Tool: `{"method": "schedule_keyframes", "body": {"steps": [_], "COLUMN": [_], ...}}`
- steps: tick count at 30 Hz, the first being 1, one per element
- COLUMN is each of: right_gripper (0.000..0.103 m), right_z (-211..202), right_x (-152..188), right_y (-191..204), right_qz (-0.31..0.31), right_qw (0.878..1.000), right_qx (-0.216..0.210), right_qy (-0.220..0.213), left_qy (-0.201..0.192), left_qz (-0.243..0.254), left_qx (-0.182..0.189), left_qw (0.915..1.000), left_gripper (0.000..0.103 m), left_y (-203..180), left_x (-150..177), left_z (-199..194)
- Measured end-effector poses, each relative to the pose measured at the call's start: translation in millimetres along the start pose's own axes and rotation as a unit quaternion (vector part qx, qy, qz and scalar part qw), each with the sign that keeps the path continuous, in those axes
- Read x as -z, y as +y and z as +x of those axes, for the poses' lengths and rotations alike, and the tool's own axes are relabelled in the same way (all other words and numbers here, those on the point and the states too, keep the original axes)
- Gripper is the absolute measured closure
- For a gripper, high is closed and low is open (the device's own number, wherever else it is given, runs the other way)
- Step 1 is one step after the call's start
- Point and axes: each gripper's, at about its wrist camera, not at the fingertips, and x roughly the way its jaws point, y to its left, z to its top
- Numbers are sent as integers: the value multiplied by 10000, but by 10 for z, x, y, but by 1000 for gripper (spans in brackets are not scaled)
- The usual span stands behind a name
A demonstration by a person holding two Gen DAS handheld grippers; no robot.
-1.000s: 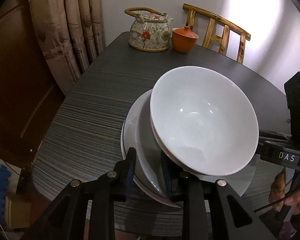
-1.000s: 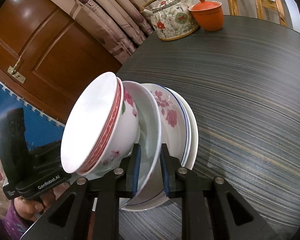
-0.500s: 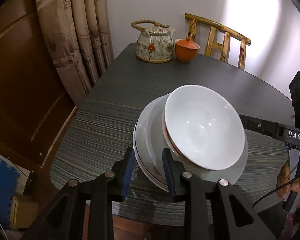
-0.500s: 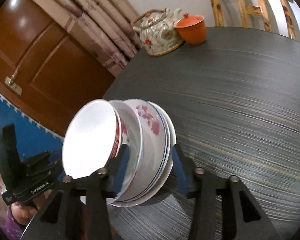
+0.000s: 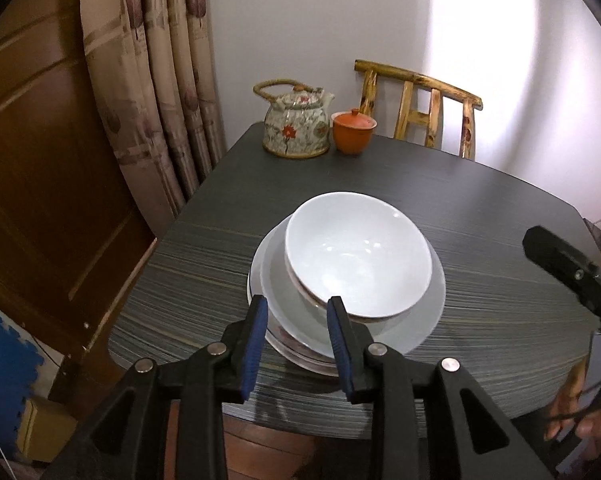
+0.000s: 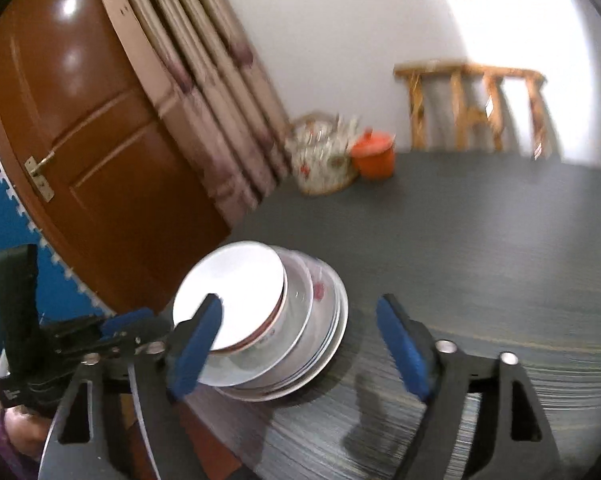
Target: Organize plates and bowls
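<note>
A stack of dishes stands on the dark striped table point(image 5: 480, 220) near its front edge. A white bowl point(image 5: 356, 256) with a red rim sits on top, over a deeper plate and a flat white plate point(image 5: 424, 320). The stack also shows in the right wrist view point(image 6: 268, 320), blurred, with flower patterns on the plates. My left gripper point(image 5: 296, 340) is open and empty, just in front of the stack. My right gripper point(image 6: 300, 340) is wide open and empty, back from the stack's side.
A flowered teapot point(image 5: 296, 128) and an orange lidded cup point(image 5: 352, 132) stand at the table's far edge. A wooden chair point(image 5: 420, 108) is behind the table. Curtains point(image 5: 160, 80) and a brown door point(image 6: 80, 128) are to the left.
Both grippers have let go of the stack and pulled back from it. The right one opened wide. The stack now rests on the table.
</note>
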Motion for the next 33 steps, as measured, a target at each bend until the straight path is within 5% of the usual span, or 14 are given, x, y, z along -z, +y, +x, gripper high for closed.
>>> {"method": "schedule_keyframes", "body": {"steps": [5,13,16,20,33], "right_gripper": [2,1,1,1,0], "right_z": [-282,-579,-618,-627,-669], "right_x": [61,103,118,141,193], "right_y": [99,159,185,236,298], "right_qz": [38,-26,-65,-149,-217], "right_qw": [9985,9950,9950,9954,9958], "right_qx": [242,610,646,642,573], "right_qy": [-497,-784,-761,-694,-679], "left_qy": [-424,-661,-784,-984,-919], "left_qz": [532,621,507,357,379], "left_qx": [-417,-462,-465,-383,-359], "left_qw": [9968,9948,9945,9938,9944], "left_gripper": [62,57,56,41,40], "left_y": [-214,-299,-251,-193,-181], "left_x": [66,56,50,28,20], "left_z": [-169,-266,-337,-433,-414]}}
